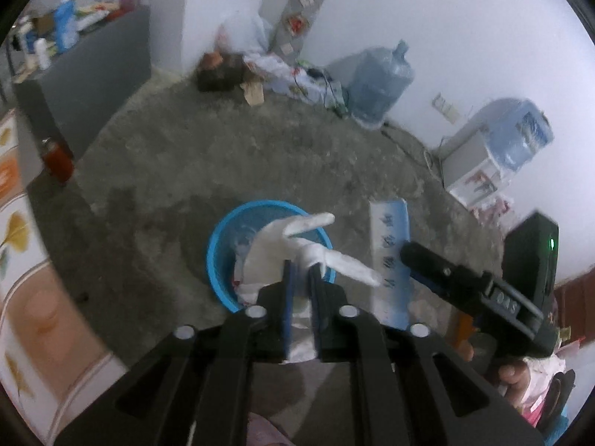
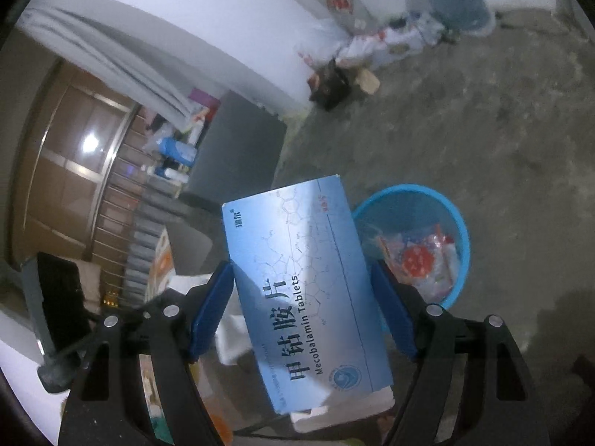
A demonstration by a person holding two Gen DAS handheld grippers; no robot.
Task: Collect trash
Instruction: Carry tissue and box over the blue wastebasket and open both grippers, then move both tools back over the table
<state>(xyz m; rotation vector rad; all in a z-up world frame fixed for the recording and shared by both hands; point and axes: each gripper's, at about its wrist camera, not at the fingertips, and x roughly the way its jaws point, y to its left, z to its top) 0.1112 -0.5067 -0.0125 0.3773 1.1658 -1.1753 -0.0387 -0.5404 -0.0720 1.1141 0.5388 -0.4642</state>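
Note:
My left gripper [image 1: 301,267] is shut on a crumpled white tissue [image 1: 271,245], held just above a round blue bin [image 1: 215,256] on the concrete floor. The tissue's twisted ends stick out past the blue pads. My right gripper [image 2: 299,265] is shut on a flat blue medicine box [image 2: 308,290] printed "Mecobalamin Tablets", gripped by its long edges. The left wrist view shows that box [image 1: 390,245] upright just right of the bin. In the right wrist view the bin [image 2: 461,230] lies beyond the box and to its right, with red and white wrappers [image 2: 420,256] inside.
Two large water jugs [image 1: 379,78] [image 1: 520,133] stand by the white wall, one on a dispenser. A grey cabinet [image 1: 93,74] with bottles on top is at the left. Bags and boxes [image 1: 260,67] pile up along the wall. A patterned bedcover [image 1: 15,223] borders the left.

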